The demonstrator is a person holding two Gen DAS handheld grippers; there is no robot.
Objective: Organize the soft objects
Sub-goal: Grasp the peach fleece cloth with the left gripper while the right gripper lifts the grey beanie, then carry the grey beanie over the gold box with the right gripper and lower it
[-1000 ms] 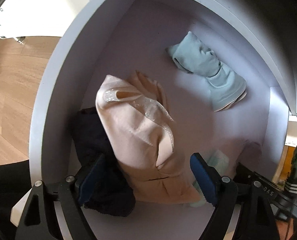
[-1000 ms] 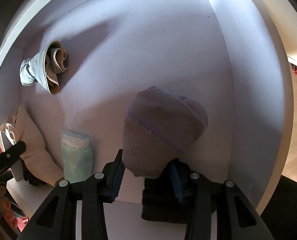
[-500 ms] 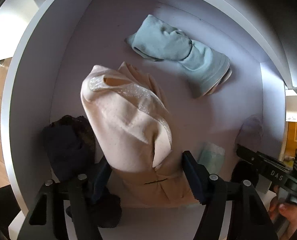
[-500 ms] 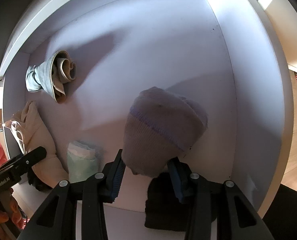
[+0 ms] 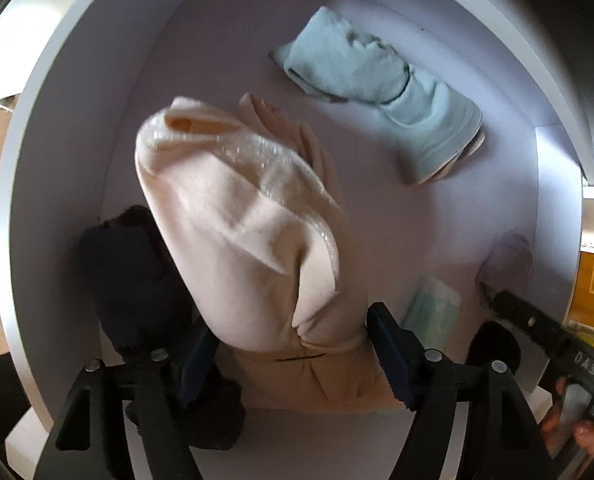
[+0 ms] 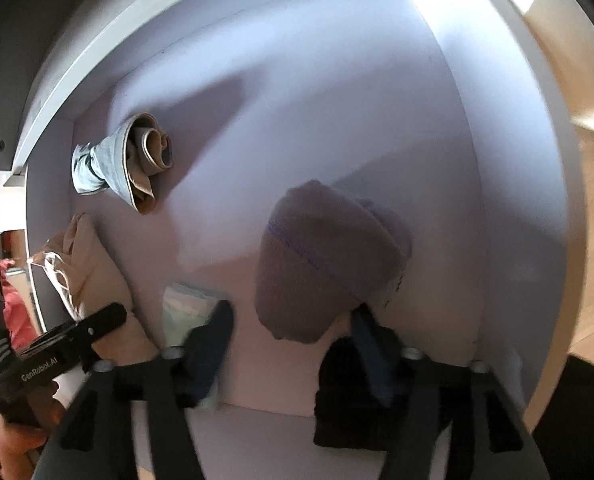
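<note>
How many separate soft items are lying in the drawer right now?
6: a blue roll at the back, a beige bundle with a dark garment beside it, a mint pack, a mauve hat, and a black item under it. More may be hidden.

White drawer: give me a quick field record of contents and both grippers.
container: white drawer
left gripper: opening, around the folded beige garment
right gripper: opening, folded mauve knit sock between its jaws, left pad clear of it
other items: rolled pale-blue cloth; mint folded cloth; black bundles
</note>
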